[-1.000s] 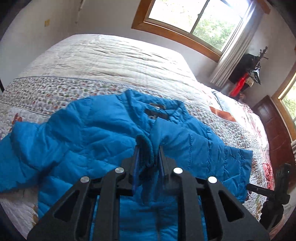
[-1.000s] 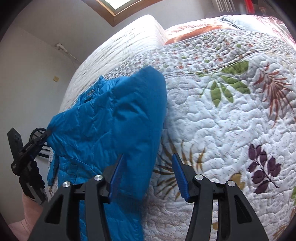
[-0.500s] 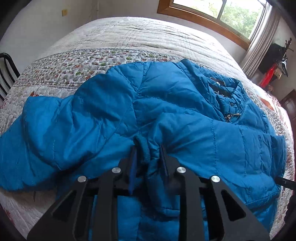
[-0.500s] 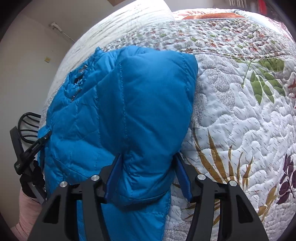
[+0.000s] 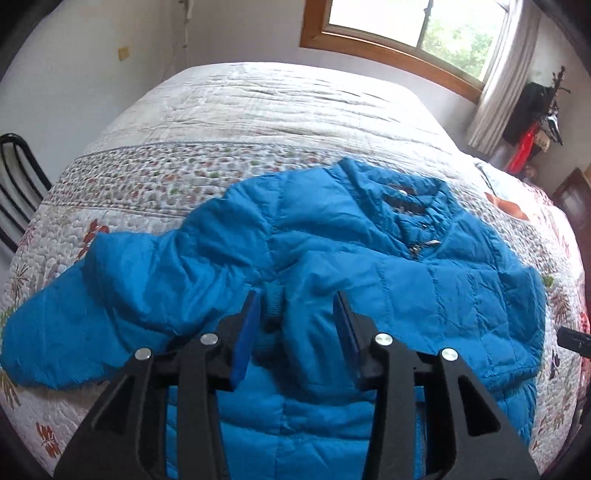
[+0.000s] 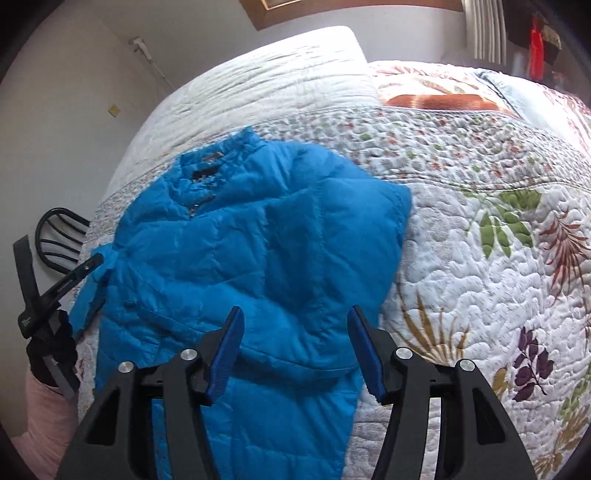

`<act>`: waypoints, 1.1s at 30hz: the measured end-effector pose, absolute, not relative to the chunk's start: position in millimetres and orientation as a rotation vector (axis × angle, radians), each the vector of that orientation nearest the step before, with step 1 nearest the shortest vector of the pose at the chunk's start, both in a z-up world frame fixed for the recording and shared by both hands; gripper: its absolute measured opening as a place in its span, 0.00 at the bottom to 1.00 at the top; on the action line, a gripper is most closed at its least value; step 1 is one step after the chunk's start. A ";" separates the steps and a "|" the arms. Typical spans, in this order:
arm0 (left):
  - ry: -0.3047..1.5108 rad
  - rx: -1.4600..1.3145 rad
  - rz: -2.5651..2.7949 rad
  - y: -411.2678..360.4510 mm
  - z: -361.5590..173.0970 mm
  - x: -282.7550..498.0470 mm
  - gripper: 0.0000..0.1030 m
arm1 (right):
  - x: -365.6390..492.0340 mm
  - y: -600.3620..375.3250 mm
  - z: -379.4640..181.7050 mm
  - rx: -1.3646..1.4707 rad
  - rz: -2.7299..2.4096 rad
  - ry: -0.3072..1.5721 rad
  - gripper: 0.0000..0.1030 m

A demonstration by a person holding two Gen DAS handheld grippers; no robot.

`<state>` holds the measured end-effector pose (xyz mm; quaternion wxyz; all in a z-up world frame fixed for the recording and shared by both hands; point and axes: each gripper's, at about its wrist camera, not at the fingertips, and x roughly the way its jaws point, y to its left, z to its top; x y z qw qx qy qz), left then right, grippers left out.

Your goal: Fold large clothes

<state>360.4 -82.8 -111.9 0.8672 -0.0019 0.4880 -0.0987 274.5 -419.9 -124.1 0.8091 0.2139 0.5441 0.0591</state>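
Note:
A blue quilted puffer jacket (image 5: 369, 258) lies on the bed, collar toward the far side. Its right sleeve is folded across the chest, and the sleeve cuff (image 5: 272, 299) lies between the open fingers of my left gripper (image 5: 297, 317). The other sleeve (image 5: 92, 295) stretches out to the left. In the right wrist view the jacket (image 6: 258, 240) lies left of centre, and my right gripper (image 6: 295, 343) is open just above the folded sleeve, holding nothing. The left gripper's body (image 6: 48, 295) shows at that view's left edge.
The bed carries a white floral quilt (image 6: 480, 258). A black metal chair (image 5: 14, 192) stands at the left side of the bed. A window (image 5: 406, 33) and curtain are behind the bed, with dark and red items (image 5: 532, 122) hanging at the right.
My left gripper has opened and let go of the sleeve cuff, which now lies on the jacket front. My right gripper stayed open and drew back slightly from the folded sleeve.

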 end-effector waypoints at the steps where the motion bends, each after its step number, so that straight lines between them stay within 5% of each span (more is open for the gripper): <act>1: 1.039 -0.010 -0.247 -93.2 -114.8 358.6 0.40 | 280.9 -412.5 -129.8 0.455 0.141 1.182 0.57; 10: 1.151 0.097 -0.281 -136.4 -174.1 361.4 0.40 | 304.7 -376.9 -186.7 0.385 0.095 1.300 0.55; 22: 1.174 0.039 -0.305 -127.4 -171.3 365.1 0.40 | 303.5 -379.6 -175.1 0.386 0.082 1.277 0.55; 24: 1.148 -0.024 -0.306 -108.2 -152.0 359.4 0.47 | 288.5 -383.8 -156.7 0.430 0.113 1.223 0.56; 26: 1.100 -0.051 -0.263 -80.0 -132.7 348.5 0.70 | 276.5 -383.8 -143.7 0.451 0.116 1.211 0.57; 33: 1.097 -0.149 0.036 85.0 -120.7 308.4 0.71 | 252.5 -357.8 -132.0 0.448 0.107 1.228 0.57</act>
